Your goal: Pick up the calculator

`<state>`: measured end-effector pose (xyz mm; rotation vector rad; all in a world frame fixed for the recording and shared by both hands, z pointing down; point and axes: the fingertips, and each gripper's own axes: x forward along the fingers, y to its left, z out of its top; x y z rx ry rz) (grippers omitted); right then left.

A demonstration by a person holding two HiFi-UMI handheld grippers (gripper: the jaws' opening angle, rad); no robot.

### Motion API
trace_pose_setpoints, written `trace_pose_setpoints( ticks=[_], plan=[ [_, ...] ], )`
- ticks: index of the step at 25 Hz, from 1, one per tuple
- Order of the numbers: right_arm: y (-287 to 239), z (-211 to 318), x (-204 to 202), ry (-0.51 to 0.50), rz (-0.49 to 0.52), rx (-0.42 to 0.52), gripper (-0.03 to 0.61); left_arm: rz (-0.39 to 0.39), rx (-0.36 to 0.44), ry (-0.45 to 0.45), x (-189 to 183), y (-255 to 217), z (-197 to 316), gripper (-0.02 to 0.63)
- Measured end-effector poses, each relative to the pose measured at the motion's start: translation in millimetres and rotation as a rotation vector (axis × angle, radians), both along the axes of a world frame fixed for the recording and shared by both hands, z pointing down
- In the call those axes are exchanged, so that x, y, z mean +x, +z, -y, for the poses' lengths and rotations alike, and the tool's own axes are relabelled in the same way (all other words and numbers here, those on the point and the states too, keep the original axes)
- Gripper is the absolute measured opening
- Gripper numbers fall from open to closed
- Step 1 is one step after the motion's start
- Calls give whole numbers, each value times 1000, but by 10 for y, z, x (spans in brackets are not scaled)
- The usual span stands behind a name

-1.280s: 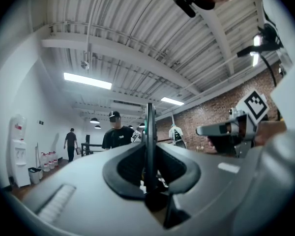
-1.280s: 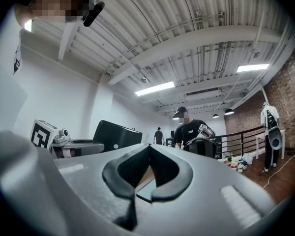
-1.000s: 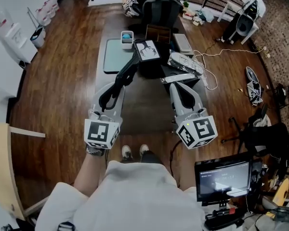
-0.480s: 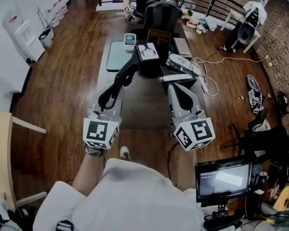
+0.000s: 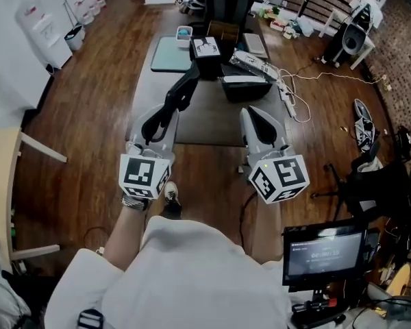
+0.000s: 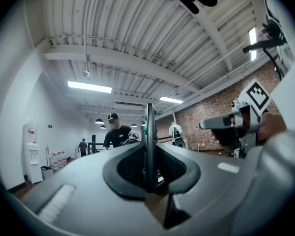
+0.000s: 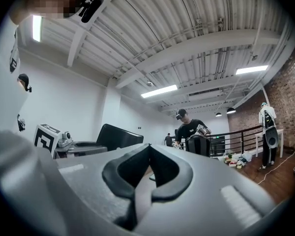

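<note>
A flat black calculator (image 5: 181,94) sticks out ahead of my left gripper (image 5: 168,113), which is shut on its near end and holds it over the near half of the grey table (image 5: 207,125). In the left gripper view the calculator (image 6: 149,127) stands edge-on as a thin dark slab pinched between the pads. My right gripper (image 5: 251,112) hovers level beside it over the table, shut with nothing in it; in the right gripper view its pads (image 7: 148,146) meet.
At the table's far end lie a teal mat (image 5: 170,53), a black box with a white top (image 5: 207,49), a keyboard (image 5: 255,43) and cables (image 5: 288,101). A monitor (image 5: 325,256) stands at my lower right. A person in black (image 7: 189,129) stands beyond the table.
Both grippers have drawn back from the table's far end together, the calculator still in the left one. The table has slid away towards the top of the head view.
</note>
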<state>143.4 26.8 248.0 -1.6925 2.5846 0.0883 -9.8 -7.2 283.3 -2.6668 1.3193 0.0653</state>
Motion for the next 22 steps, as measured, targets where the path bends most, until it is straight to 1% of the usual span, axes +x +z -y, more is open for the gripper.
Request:
trace_pose_setpoints(
  ticks=[4, 9, 14, 19, 22],
  plan=[
    [131, -362, 30, -6, 7, -30, 2, 0, -12, -6, 64, 40, -407, 69],
    [163, -690, -26, -19, 24, -48, 3, 8, -8, -12, 21, -9, -805, 69],
    [3, -815, -124, -25, 33, -25, 2, 3, 0, -20, -107, -156, -931, 69],
    [62, -966, -244, 2, 52, -25, 2, -1, -12, 3, -247, -72, -1059, 69],
    [54, -953, -324, 3, 53, -26, 3, -6, -11, 12, -295, -87, -1033, 69]
  ],
)
